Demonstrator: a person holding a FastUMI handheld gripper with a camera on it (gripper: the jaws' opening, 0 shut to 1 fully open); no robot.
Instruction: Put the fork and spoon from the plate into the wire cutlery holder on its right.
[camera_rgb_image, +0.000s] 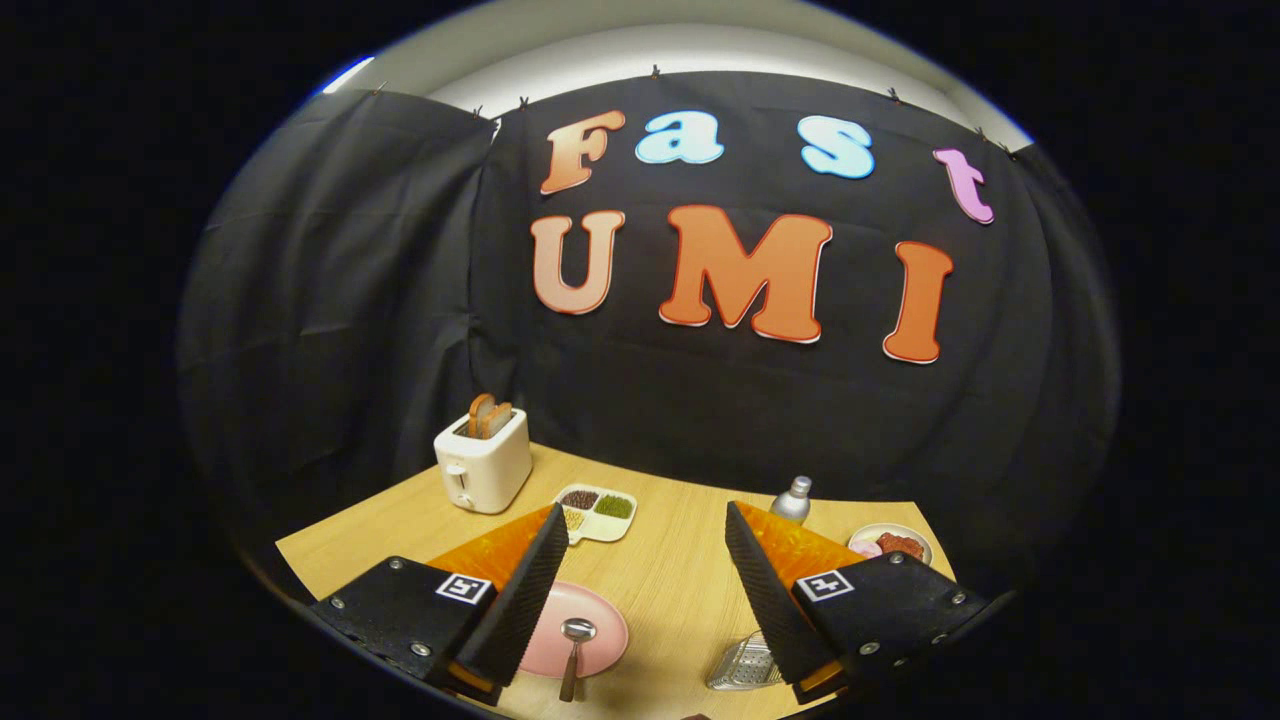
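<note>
A pink plate (600, 625) lies on the wooden table, just inside my left finger (525, 590), which covers its left part. On it rests a spoon (575, 645), bowl pointing away and brown handle toward me. I see no fork; it may be hidden behind the finger. The wire cutlery holder (745, 665) stands to the plate's right, partly behind my right finger (765, 590). My gripper (645, 590) hovers above the table, open wide, with nothing between its fingers.
A white toaster (485, 462) with two bread slices stands at the far left. A divided tray (597, 510) of seeds lies beyond the plate. A silver bottle (793, 500) and a small dish of food (890, 543) sit at the far right.
</note>
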